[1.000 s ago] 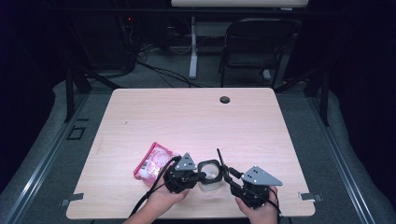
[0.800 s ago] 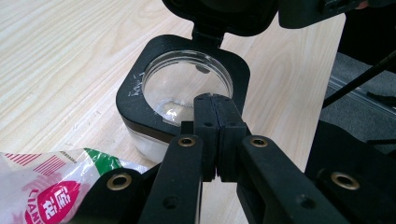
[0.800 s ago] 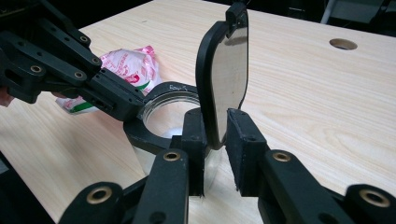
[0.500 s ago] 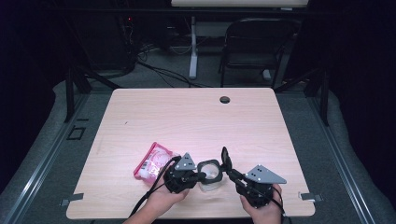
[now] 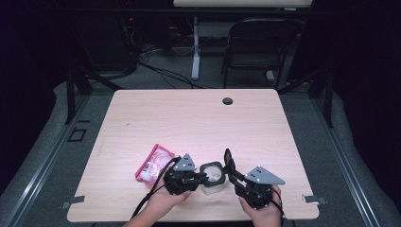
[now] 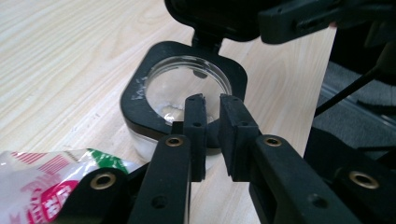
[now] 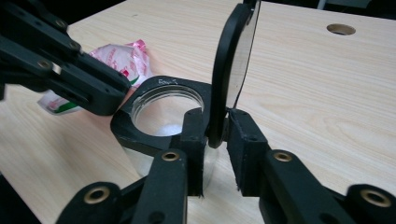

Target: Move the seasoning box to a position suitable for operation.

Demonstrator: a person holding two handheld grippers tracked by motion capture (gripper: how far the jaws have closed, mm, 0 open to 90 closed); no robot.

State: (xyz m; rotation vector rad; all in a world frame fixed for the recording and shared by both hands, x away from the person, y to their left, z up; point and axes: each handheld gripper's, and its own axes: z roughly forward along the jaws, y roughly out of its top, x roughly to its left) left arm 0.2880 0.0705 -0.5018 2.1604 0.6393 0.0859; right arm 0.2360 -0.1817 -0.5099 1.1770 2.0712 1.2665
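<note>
Tongs meet over a small clear jar [image 5: 211, 179] that stands near the front edge of the wooden table [image 5: 189, 118], between the person's two hands. The jar has a black square collar around its round mouth, and a hinged black lid [image 5: 228, 161] stands upright on the side toward the right gripper [image 5: 232, 176]. In the right gripper view that lid [image 7: 232, 70] rises edge-on between the two black jaws, which sit narrow around its hinge end and have just been opening; whether the pads press on it cannot be told. The left gripper [image 5: 199, 176] comes from the opposite side, and in the left gripper view its jaws stand narrow (a slim gap between them) at the near rim of the collar [image 6: 140, 109], having just been opening too, with no clear grip seen. A pink and white packet [image 5: 153, 163] lies flat on the table just beside the left gripper, away from the jar.
</note>
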